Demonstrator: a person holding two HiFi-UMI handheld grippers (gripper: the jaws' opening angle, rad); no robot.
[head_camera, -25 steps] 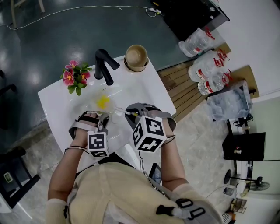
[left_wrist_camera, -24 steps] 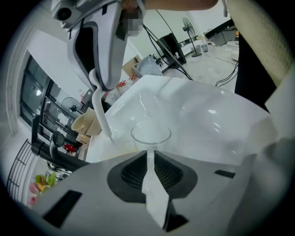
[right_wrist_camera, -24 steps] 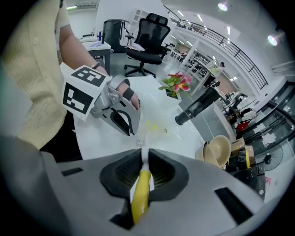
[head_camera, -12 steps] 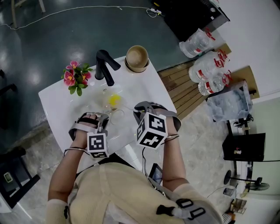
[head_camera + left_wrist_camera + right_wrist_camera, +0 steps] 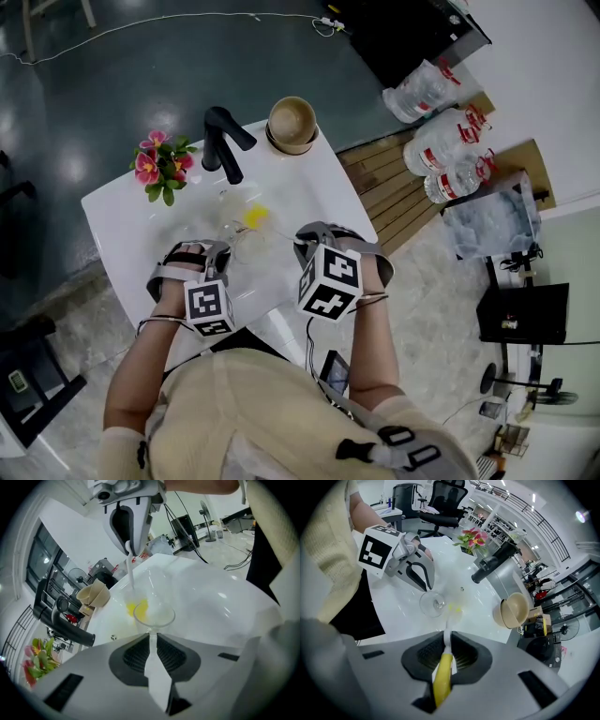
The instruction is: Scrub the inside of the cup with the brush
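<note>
A clear stemmed glass cup (image 5: 154, 611) is tilted over the white table (image 5: 309, 187). My left gripper (image 5: 151, 641) is shut on its stem. My right gripper (image 5: 446, 644) is shut on the yellow handle of the brush (image 5: 443, 674). The brush's white neck (image 5: 130, 571) runs down to a yellow head (image 5: 137, 607), which shows through the clear glass. From these frames I cannot tell whether the head is inside the bowl. In the head view the brush head (image 5: 255, 217) lies just beyond the cup (image 5: 246, 246), between the left gripper (image 5: 228, 253) and the right gripper (image 5: 300, 242).
At the table's far side stand a black faucet (image 5: 225, 141), a pot of pink flowers (image 5: 161, 164) and stacked beige bowls (image 5: 292, 122). The table's right edge drops to a wooden floor strip with large water bottles (image 5: 441, 141).
The right gripper has moved to the right and slightly toward the person, carrying the yellow brush head rightward over the table. The left gripper with the cup has stayed in place.
</note>
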